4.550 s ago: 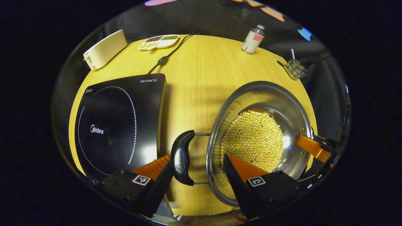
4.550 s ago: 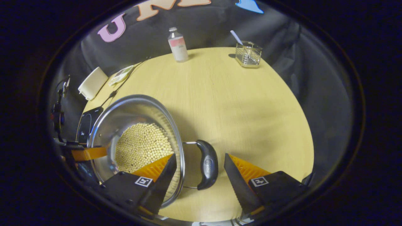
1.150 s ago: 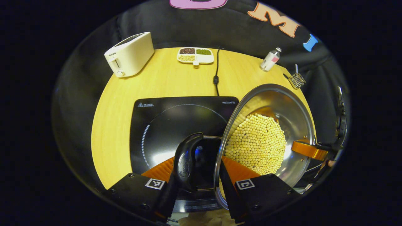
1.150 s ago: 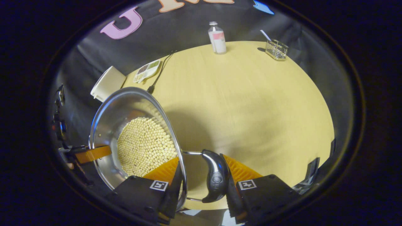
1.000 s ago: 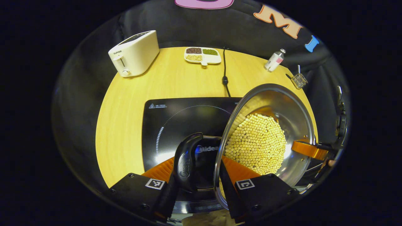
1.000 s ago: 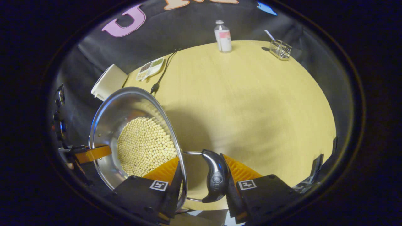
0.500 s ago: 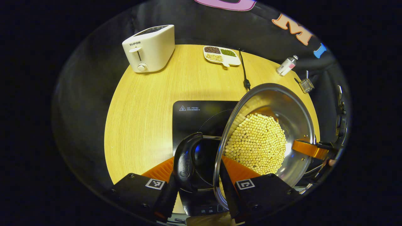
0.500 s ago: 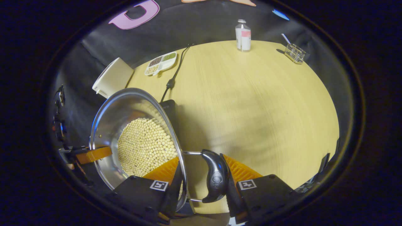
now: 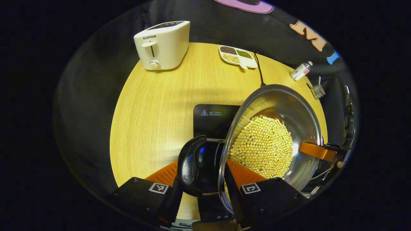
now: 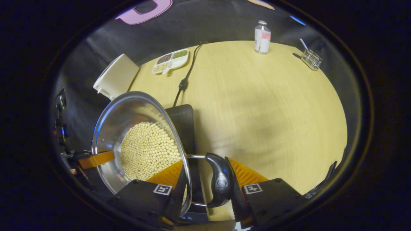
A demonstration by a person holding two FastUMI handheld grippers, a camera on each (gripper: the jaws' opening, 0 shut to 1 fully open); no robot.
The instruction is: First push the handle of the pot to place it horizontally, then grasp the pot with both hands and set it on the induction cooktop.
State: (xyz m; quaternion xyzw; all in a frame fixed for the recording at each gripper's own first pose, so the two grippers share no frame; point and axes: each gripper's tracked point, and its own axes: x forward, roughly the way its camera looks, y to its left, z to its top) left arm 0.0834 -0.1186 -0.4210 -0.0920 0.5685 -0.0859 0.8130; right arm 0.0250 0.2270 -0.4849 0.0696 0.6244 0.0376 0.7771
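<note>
Compared with half a second ago, the steel pot [image 9: 273,141] is now hanging further over the induction cooktop [image 9: 213,117], and the toaster [image 9: 162,45] is appearing nearer in the left gripper view. The pot is full of yellow beans [image 9: 261,146] and is being carried above the cooktop, covering its right part in the left gripper view; whether the bottom is touching the glass I cannot tell.

The left gripper [image 9: 203,179] is clenching around the pot's left side: one of its fingers [image 9: 163,175] is pressing on the outside of the black handle [image 9: 189,165] and the other one is lying inside the rim against the beans. In the right gripper view, the right gripper [image 10: 207,178] is clamping the opposite handle [image 10: 220,179] in the same way, with one finger inside the pot [image 10: 138,141] and one outside the handle. Both handles are lying horizontally.

On the wooden counter [image 9: 154,106], the toaster is standing at the far left, and a divided dish of grains [image 9: 237,56] is lying beside the cooktop's power cord [image 10: 186,77]. A small bottle [image 10: 262,37] and a wire basket [image 10: 311,59] are standing well apart from the pot, near the far edge.
</note>
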